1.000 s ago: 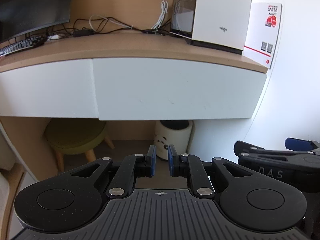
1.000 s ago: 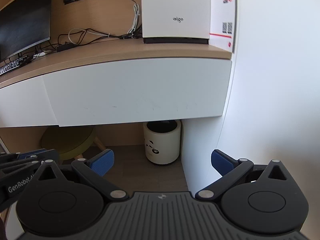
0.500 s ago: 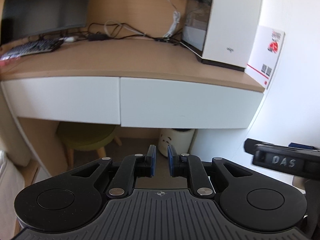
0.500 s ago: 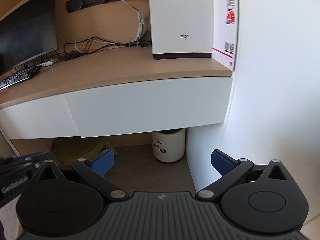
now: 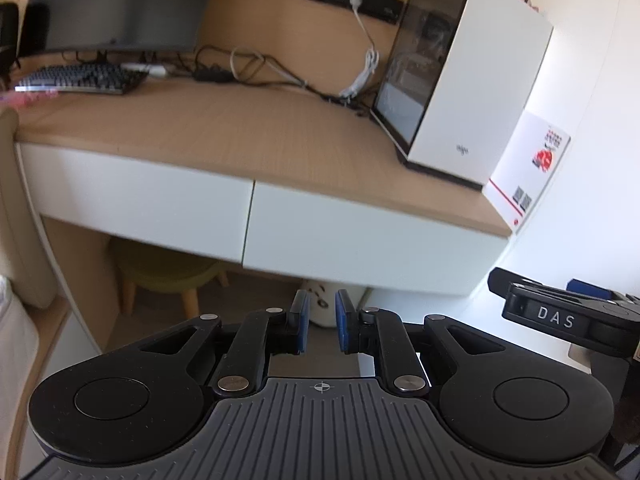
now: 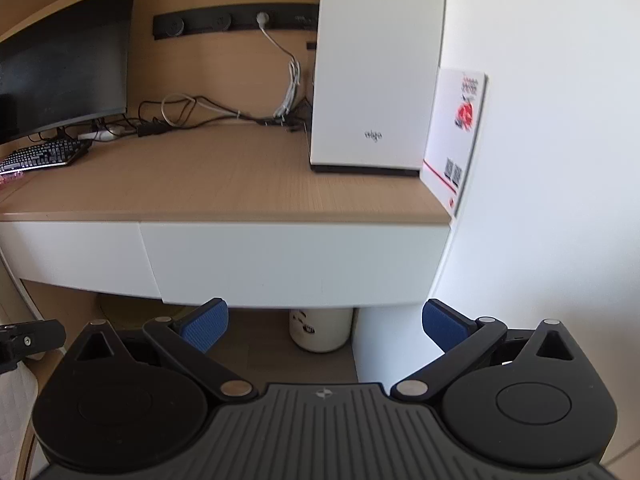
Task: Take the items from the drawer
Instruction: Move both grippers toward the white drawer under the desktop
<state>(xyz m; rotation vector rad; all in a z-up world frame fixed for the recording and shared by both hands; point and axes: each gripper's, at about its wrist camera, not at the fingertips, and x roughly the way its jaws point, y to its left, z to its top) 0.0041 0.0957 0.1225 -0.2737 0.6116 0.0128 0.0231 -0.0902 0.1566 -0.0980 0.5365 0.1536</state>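
Two white drawer fronts sit shut under the wooden desk top: the right drawer and the left drawer. No handle or drawer contents show. My left gripper is shut with nothing between its blue pads, held in the air in front of and below the right drawer. In front of that same drawer's lower edge my right gripper stands wide open and empty. Neither gripper touches the desk.
On the desk are a dark monitor, a keyboard, tangled cables, a white computer case and a white card with codes. Under the desk stand a green stool and a white bin. A white wall closes the right side.
Both grippers have risen: the desk top now shows from above and the drawer fronts sit lower in both views. The left jaws stay shut, the right stay open.
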